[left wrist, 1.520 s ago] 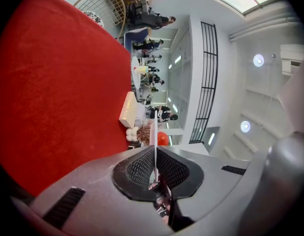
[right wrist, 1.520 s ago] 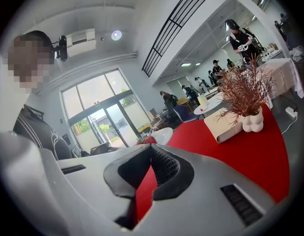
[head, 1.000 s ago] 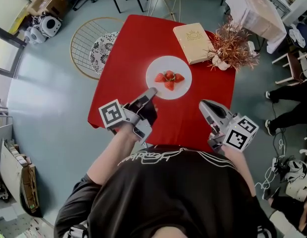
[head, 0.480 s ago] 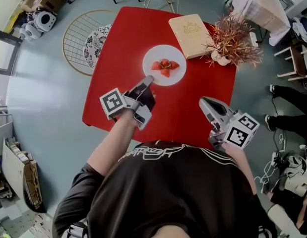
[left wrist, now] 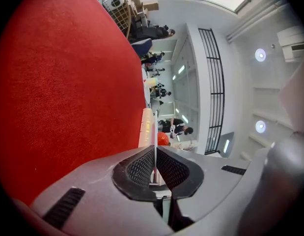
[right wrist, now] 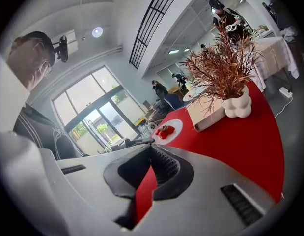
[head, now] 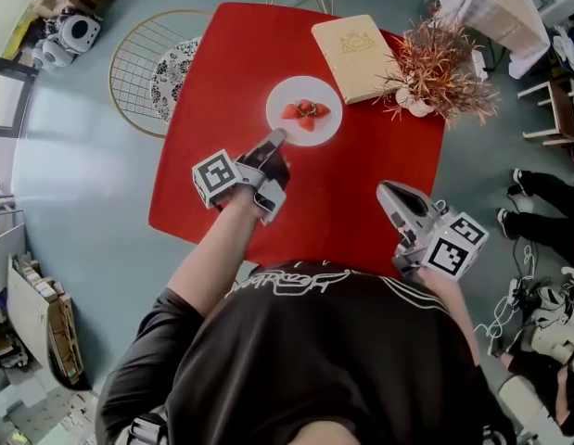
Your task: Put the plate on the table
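A white plate (head: pixel 304 110) with strawberries sits flat on the red table (head: pixel 222 184), toward its far middle. My left gripper (head: pixel 277 137) is shut and empty, its tip at the plate's near-left rim. In the left gripper view the closed jaws (left wrist: pixel 155 149) point at the plate's edge (left wrist: pixel 146 129) just ahead. My right gripper (head: pixel 387 191) hovers over the table's near right part, well short of the plate. Its jaws (right wrist: pixel 152 149) stand slightly apart with only red tabletop showing between them. The plate (right wrist: pixel 169 130) lies ahead of them to the left.
A cream book (head: pixel 353 46) lies at the far right of the table. Beside it stands a white vase (head: pixel 412 108) of dried reddish twigs (head: pixel 444 63). A round wire chair (head: pixel 143 72) with a patterned cushion stands left of the table. People's legs show at the right.
The view has slid so the table sits higher in frame. My left gripper stays at the plate's near rim. The right gripper now lies a little farther back from the plate.
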`<state>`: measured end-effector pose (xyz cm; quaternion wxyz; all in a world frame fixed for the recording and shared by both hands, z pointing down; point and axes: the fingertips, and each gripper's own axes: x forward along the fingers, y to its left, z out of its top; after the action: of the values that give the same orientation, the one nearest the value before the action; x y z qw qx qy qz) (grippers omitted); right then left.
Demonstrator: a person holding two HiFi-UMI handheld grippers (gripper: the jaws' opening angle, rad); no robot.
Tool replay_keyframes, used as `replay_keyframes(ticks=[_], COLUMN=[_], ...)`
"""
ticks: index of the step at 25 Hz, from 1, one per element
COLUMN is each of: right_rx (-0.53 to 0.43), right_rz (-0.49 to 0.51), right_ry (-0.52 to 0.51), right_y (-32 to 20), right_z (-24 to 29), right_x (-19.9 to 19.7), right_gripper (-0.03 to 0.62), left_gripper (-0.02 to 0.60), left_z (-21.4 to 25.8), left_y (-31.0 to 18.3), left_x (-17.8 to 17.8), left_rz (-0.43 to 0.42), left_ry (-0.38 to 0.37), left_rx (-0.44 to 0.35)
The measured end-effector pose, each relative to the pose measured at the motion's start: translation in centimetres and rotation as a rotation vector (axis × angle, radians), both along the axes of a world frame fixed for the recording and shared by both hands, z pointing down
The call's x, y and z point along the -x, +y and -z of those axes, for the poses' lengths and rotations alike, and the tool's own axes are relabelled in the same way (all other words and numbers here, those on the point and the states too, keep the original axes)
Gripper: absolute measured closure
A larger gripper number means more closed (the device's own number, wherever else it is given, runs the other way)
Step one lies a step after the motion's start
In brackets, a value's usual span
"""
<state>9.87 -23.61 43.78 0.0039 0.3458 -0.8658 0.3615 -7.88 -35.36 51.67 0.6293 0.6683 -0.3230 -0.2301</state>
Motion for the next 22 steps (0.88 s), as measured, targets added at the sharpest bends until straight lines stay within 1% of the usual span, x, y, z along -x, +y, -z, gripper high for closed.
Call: replay_keyframes(ticks=[4, 9, 16, 22], right_rx=[0.004, 0.018, 0.023, 0.031], right_rz=[-0.004, -0.005, -0.015, -0.039], right_ry=[-0.013, -0.018, -0.022, -0.029], right_y=[-0.6, -0.7, -1.2, -0.9], right_z=[-0.3, -1.1, -1.2, -1.4], right_x=[0.2, 0.6, 1.1, 0.6], right_gripper=[0.588, 0.588, 0.587, 0.587], left_gripper=[0.566, 0.566, 0.565, 0.568], left_z=[-2.2, -4.2, -5.6, -6.9], left_y=[-0.7, -1.0, -1.5, -1.5], left_x=[0.5, 0.8, 0.8, 1.2], left_rz=[0.011, 0.017, 0.014, 0.016], left_ry=[-0.05, -0.066, -0.074, -0.103], left_rx=[0.059, 0.113, 0.139, 0.174])
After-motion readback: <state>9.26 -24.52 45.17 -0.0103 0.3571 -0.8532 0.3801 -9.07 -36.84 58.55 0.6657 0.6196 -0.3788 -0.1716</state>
